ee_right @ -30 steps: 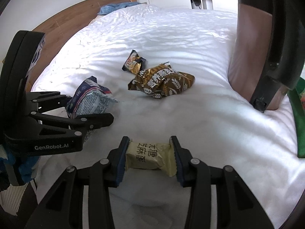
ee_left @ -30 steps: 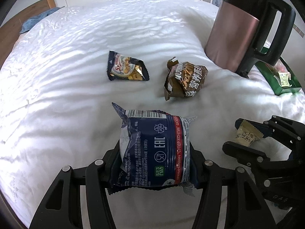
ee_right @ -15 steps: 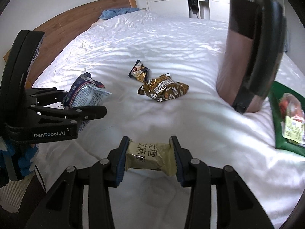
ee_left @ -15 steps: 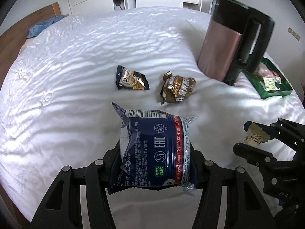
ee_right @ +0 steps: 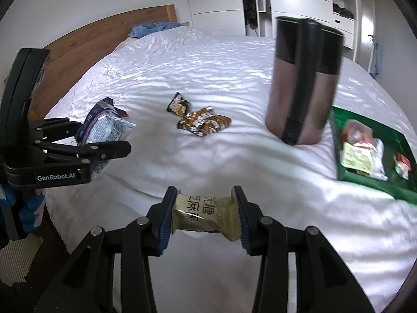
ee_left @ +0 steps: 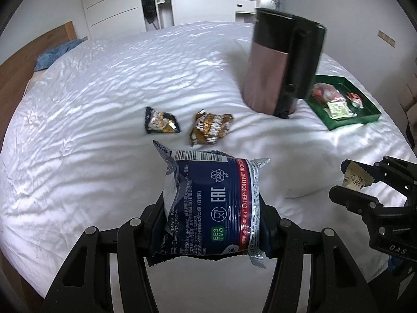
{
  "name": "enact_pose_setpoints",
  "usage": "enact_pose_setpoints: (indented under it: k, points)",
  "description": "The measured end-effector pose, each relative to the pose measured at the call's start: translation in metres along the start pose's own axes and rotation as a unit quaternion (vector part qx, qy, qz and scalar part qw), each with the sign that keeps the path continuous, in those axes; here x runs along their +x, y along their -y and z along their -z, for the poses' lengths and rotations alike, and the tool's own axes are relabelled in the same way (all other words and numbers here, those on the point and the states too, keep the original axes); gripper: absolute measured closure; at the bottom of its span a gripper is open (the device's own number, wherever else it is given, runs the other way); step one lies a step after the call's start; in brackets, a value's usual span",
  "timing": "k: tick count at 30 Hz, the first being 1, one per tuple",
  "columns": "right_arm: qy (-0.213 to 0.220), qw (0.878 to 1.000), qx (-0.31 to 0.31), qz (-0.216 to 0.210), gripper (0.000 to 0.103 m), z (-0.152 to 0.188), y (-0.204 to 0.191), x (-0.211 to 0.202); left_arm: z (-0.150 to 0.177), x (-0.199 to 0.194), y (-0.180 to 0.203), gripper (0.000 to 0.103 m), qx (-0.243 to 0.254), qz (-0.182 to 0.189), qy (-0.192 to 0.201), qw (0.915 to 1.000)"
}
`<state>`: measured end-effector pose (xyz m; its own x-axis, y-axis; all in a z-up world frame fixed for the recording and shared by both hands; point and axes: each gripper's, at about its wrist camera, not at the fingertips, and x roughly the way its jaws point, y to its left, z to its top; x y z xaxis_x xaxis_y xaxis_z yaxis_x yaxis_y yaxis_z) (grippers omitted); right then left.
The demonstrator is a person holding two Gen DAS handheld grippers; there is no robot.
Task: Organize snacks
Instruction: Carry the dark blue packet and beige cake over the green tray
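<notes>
My left gripper (ee_left: 212, 216) is shut on a dark blue cookie packet (ee_left: 211, 203) and holds it above the white bed; the packet also shows in the right wrist view (ee_right: 104, 130). My right gripper (ee_right: 206, 215) is shut on a small beige candy packet (ee_right: 203, 215), also seen in the left wrist view (ee_left: 355, 177). A dark snack packet (ee_left: 161, 121) and a crumpled brown packet (ee_left: 209, 129) lie on the bed ahead. A green tray (ee_right: 401, 195) with several snacks sits at the right, past the kettle.
A tall copper and black kettle (ee_left: 278, 65) stands on the bed between the loose packets and the green tray (ee_left: 346, 122). A wooden headboard (ee_right: 104, 36) and a blue cloth (ee_right: 153, 28) are at the far left. White wardrobes stand behind the bed.
Both grippers have pulled back and up from the bed with their packets still held. The kettle, loose packets and green tray now look farther away and more of the tray shows.
</notes>
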<state>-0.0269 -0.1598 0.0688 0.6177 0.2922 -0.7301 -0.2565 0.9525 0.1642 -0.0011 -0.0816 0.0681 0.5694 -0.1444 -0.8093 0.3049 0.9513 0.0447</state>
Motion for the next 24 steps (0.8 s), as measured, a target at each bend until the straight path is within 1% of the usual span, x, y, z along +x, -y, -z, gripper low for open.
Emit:
enact_pose_setpoints:
  k: [8,14,19,24]
  points:
    - [0.015,0.999,0.030,0.029,0.010,0.020,0.039,-0.031,-0.008,-0.011,0.053,0.051,0.048,0.014,0.007,0.9987]
    - [0.028,0.996,0.062,0.064,0.010,0.036,0.085,-0.058,-0.019,-0.018,0.101,0.051,0.085,0.034,0.014,0.9957]
    - [0.043,0.991,0.089,0.093,0.010,0.045,0.129,-0.081,-0.037,-0.023,0.145,0.051,0.114,0.053,0.023,0.9918]
    - [0.060,0.985,0.106,0.126,0.010,0.045,0.173,-0.103,-0.060,-0.026,0.187,0.051,0.137,0.068,0.035,0.9876]
